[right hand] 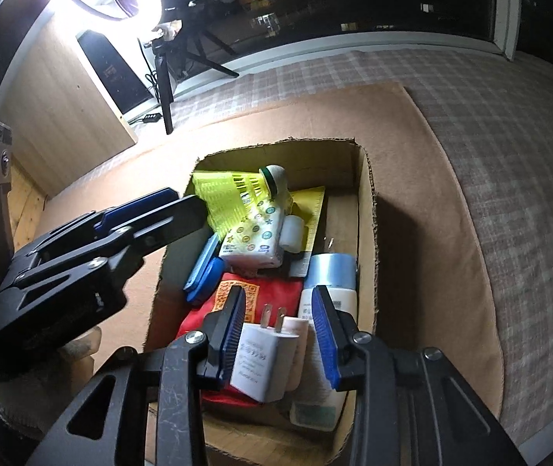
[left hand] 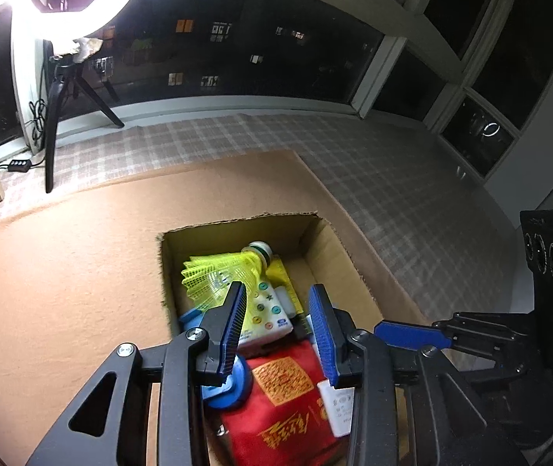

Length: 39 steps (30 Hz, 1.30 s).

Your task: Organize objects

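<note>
Nearly done: box loaded, mat bare

Mostly packed already, judging by the cardboard box (right hand: 366, 209) sitting on the tan mat (left hand: 63, 272). Left to right in the right wrist view: left gripper (right hand: 183, 209) at the box's left rim, jaws spread, holding nothing. Blue case (right hand: 202, 277) against the left wall, yellow shuttlecock (right hand: 230, 194) at the far-left corner, patterned white pack (right hand: 255, 239) mid-box over a yellow ruler (right hand: 313, 204), red pouch (right hand: 276, 293) nearer. White charger (right hand: 263, 361) between the spread fingers of the right gripper (right hand: 278, 334); contact with the pads unclear, looks released or about to be. Blue-capped bottle (right hand: 329, 283) along the right wall. No loose items visible on mat or plaid cloth (right hand: 509, 136). Probably only withdrawal left.
</note>
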Tool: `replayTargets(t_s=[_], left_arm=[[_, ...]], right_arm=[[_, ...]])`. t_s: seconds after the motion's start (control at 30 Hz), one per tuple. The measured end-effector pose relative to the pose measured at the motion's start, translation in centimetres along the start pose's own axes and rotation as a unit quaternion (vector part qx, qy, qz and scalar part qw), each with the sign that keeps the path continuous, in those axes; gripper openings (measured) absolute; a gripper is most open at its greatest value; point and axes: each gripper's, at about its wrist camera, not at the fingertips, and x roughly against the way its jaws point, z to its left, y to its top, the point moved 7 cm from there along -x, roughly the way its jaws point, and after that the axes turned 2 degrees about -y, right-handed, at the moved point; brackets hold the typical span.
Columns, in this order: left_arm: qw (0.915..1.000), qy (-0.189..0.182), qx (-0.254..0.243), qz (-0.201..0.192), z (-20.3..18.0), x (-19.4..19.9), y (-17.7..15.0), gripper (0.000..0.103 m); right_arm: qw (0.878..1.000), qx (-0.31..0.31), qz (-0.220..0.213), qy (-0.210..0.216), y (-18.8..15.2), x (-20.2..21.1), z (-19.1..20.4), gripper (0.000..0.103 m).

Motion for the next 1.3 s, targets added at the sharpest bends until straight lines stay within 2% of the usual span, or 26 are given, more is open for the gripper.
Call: replayTargets(t_s=[0.17,0.23,0.33,0.47,0.6,0.63,0.87,1.03,1.3], left_arm=[[0.9998,0.014,-0.008,-0.013,1.2,2.9,-0.5,0.037],[0.9997,0.016,-0.008,-0.018,1.9,4.4,-0.9,0.038],[0.9994,0.022,-0.009,-0.025,3.0,6.5,-1.5,0.039],[0.9990,0.028,-0.006,-0.034,5.2,9.5,-2.4,0.048],[0.9981,0.043,0.009,-0.044,8.5,12.8,-3.5,0.055],[0.9977,0.047,0.013,-0.046,9.3,13.6,-3.7,0.058],[0.9929,0.089,0.048,-0.063,15.6,19.4,-6.0,0.083],[0.9882,0.122,0.066,-0.065,19.2,22.9,-8.1,0.090],[0.9809,0.160,0.094,-0.058,23.2,26.6,-12.0,0.091]], right_arm=[[1.000,-0.001,-0.011,-0.007,-0.3,0.7,1.5,0.035],[1.000,0.000,-0.016,-0.010,-0.4,0.9,2.5,0.041],[1.000,0.004,-0.022,-0.011,-0.7,1.0,4.3,0.044],[0.999,0.016,-0.029,-0.014,-1.1,1.0,7.3,0.048],[0.999,0.032,-0.037,-0.016,-1.2,1.0,10.8,0.057],[0.998,0.036,-0.040,-0.015,-1.3,0.9,11.9,0.061],[0.997,0.061,-0.049,-0.020,-1.6,0.0,17.7,0.066],[0.995,0.079,-0.057,-0.027,-2.0,-0.7,21.4,0.067],[0.993,0.096,-0.070,-0.025,-3.1,-1.0,25.7,0.068]])
